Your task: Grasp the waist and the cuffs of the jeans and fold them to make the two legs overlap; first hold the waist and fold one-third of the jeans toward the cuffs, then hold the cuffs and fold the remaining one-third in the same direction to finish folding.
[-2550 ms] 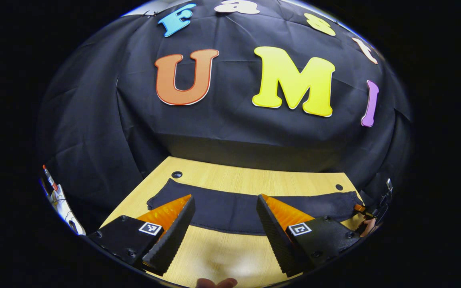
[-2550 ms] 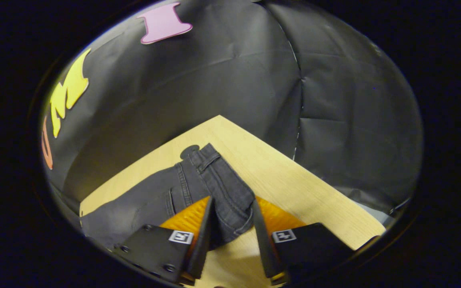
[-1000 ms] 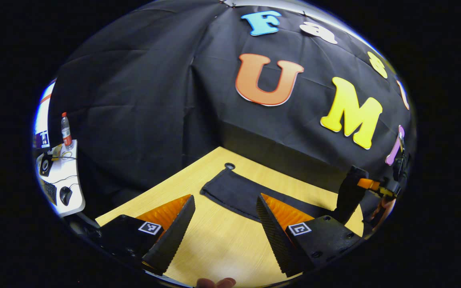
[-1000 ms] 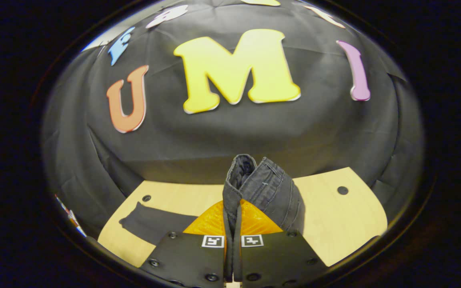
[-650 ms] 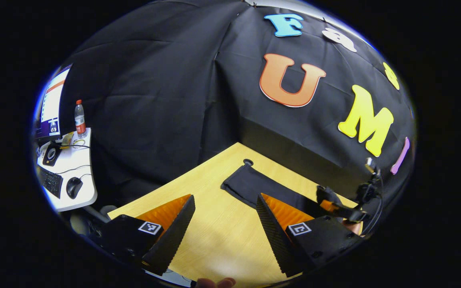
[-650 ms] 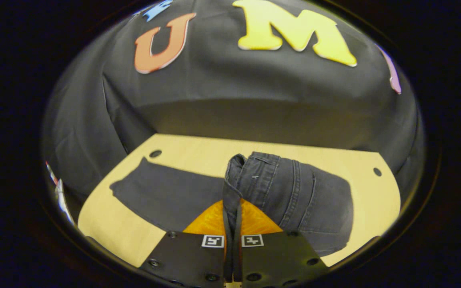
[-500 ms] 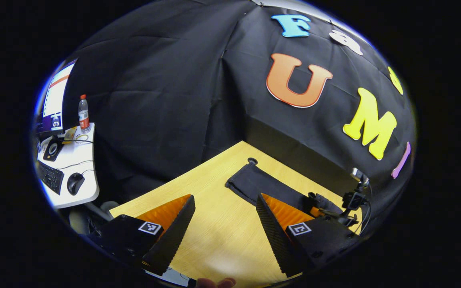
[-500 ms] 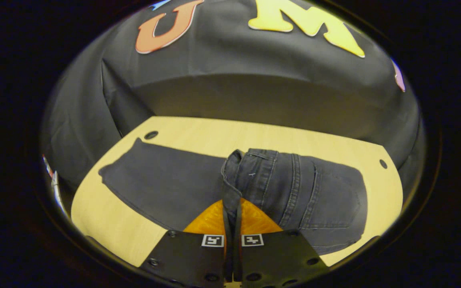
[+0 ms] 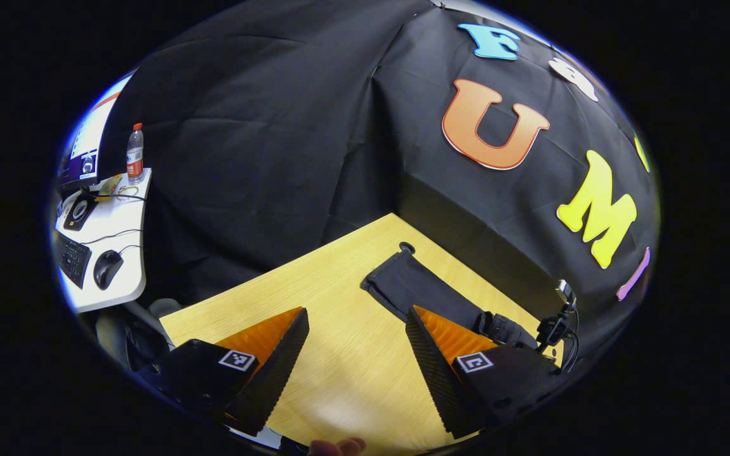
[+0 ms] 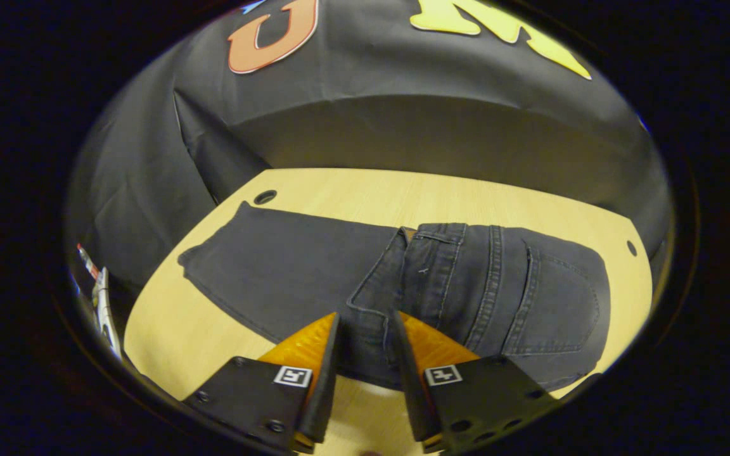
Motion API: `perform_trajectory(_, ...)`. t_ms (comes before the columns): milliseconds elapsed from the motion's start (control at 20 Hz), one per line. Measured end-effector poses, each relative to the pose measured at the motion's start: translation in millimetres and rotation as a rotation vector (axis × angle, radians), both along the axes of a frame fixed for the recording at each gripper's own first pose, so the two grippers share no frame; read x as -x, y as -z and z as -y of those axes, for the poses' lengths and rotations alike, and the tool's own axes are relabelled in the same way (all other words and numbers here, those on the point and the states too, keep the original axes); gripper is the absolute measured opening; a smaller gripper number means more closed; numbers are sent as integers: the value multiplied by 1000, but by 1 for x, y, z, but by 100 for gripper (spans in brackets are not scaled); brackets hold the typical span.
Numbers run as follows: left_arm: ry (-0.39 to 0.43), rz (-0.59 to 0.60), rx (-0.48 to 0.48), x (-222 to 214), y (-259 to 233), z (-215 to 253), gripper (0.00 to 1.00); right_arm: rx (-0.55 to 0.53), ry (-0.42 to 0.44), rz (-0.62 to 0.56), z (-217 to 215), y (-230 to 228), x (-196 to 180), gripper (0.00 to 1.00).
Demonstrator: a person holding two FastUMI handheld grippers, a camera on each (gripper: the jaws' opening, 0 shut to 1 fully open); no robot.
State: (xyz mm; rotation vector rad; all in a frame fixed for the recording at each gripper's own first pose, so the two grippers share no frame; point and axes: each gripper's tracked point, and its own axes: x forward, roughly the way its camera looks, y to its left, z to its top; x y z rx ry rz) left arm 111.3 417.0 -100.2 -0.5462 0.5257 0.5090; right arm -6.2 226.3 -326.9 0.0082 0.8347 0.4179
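one pair of dark grey denim jeans (image 10: 403,278) lies lengthwise across the light wooden surface (image 10: 403,190), waist folded over toward the cuffs; right gripper (image 10: 365,361) fingers parted around the fold, left gripper (image 9: 355,373) fingers wide, empty.

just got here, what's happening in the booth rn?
A person is folding dark jeans on a wooden table, one handheld tool in each hand. The waist has been folded over onto the legs, toward the cuffs. The right tool has its fingers parted around the folded waist edge and is not clamped. The left tool hovers open over bare table, near the cuffs. The cuff fold is not yet done.
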Motion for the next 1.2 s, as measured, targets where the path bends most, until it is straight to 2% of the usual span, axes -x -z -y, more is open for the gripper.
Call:
perform_trajectory(150,57,43,58,-22,6,5,99,-55,-45,-4,7,-32,20,93)
perform_trajectory(300,88,91,243,-51,28,15,99,-81,-91,70,31,-91,34,94)
perform_trajectory(350,89,113,330,-62,37,19,99,-85,-104,98,42,-110,38,99)
perform_trajectory(500,46,145,584,-100,65,22,99,-73,-126,167,81,-159,55,98)
perform_trajectory(550,23,152,648,-113,74,19,99,-64,-121,186,96,-171,60,98)
perform_trajectory(600,9,156,690,-125,86,17,99,-52,-108,200,112,-180,64,94)
perform_trajectory(650,-20,146,709,-136,101,12,99,-44,-89,204,127,-188,69,98)
perform_trajectory(700,-43,132,739,-148,115,9,99,-40,-68,201,141,-192,72,98)
perform_trajectory(750,-65,124,772,-157,124,7,99,-32,-45,196,155,-196,74,94)
perform_trajectory(900,-119,99,831,-172,143,1,99,-3,27,206,192,-203,74,93)
perform_trajectory(1000,-142,67,837,-179,158,-1,100,-3,64,202,205,-203,76,94)
perform_trajectory(1200,-139,68,825,-196,161,0,97,-8,113,183,221,-201,75,94)
